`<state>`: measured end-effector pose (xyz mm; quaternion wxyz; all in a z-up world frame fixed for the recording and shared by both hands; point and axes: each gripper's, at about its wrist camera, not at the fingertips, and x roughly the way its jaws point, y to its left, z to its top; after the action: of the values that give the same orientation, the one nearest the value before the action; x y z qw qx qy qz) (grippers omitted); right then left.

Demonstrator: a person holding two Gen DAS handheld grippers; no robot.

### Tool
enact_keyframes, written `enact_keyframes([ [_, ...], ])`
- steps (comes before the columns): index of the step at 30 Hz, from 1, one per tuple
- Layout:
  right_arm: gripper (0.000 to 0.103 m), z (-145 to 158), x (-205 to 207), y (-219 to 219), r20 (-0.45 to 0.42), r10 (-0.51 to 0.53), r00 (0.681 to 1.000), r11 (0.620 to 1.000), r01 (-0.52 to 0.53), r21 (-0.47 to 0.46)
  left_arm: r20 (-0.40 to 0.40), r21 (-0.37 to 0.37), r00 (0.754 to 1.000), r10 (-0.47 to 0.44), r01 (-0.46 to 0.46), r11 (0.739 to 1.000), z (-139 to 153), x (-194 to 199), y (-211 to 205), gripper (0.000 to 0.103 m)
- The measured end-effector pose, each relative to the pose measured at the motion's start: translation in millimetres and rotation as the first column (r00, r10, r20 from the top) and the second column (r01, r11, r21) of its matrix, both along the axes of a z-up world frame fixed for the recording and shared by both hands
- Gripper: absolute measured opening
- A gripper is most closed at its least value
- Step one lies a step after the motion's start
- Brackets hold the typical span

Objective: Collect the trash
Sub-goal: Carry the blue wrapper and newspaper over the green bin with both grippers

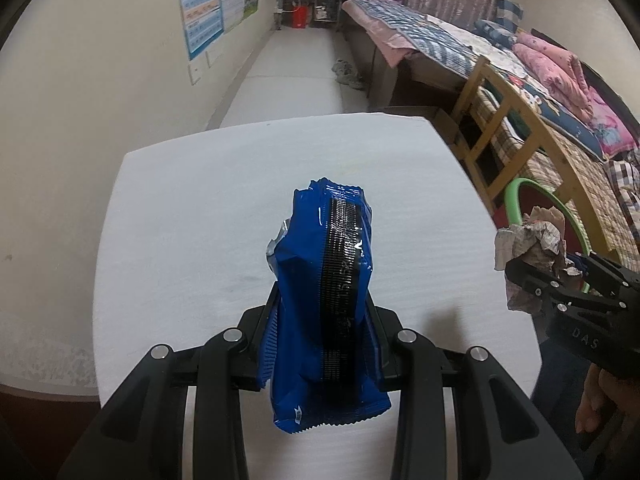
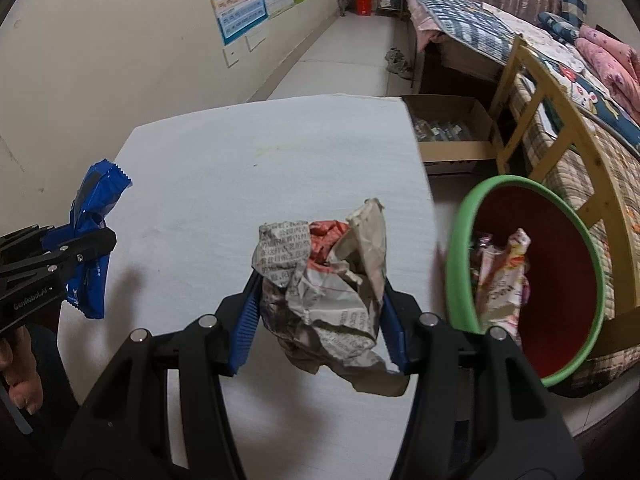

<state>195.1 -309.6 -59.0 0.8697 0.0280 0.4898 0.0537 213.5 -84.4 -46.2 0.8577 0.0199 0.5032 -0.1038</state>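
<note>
1. White and bare, the worktop (image 1: pixel 240 200) fills the middle of both views, with a bed (image 1: pixel 440 36) along the right wall and posters (image 2: pixel 248 0) on the left wall.
2. Held upright above the worktop, the blue wrapper (image 1: pixel 324 300) is glossy foil with a black ribbed seam down its middle, serrated ends and a torn silver edge on its left side. The left gripper (image 1: pixel 322 344) has its fingers closed narrowly on the wrapper's lower half.
3. The crumpled newspaper (image 2: pixel 324 280) is a grey printed wad with a red patch near its top. The right gripper (image 2: pixel 320 320) clamps it between blue ribbed fingers (image 2: pixel 244 328) set moderately apart, above the worktop's right part.
4. Only the right wrist view shows the whole bin (image 2: pixel 460 264), green-rimmed and red inside, standing just right of the worktop with a pink and white packet (image 2: pixel 500 280) in it. It also shows a cardboard box (image 2: pixel 452 128) on the floor beyond.
5. From the left wrist view the bin is a mere green arc behind the newspaper.
6. Print on the newspaper is too small to read, and the wrapper hides the left gripper's fingertips.
</note>
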Motion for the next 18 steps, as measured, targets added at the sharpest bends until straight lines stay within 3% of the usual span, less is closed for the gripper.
enact_keyframes([
  [10, 0.052, 13, -10, -65, 0.018, -0.106, 0.994, 0.994, 0.106, -0.014, 0.011, -0.038, 0.992, -0.129, 0.129, 0.991, 12, 5, -75, 0.033],
  [18, 0.052, 17, -15, -139, 0.02, -0.213, 0.977, 0.976, 0.213, -0.035, 0.017, -0.075, 0.967, -0.252, 0.253, 0.965, 22, 9, -146, 0.033],
])
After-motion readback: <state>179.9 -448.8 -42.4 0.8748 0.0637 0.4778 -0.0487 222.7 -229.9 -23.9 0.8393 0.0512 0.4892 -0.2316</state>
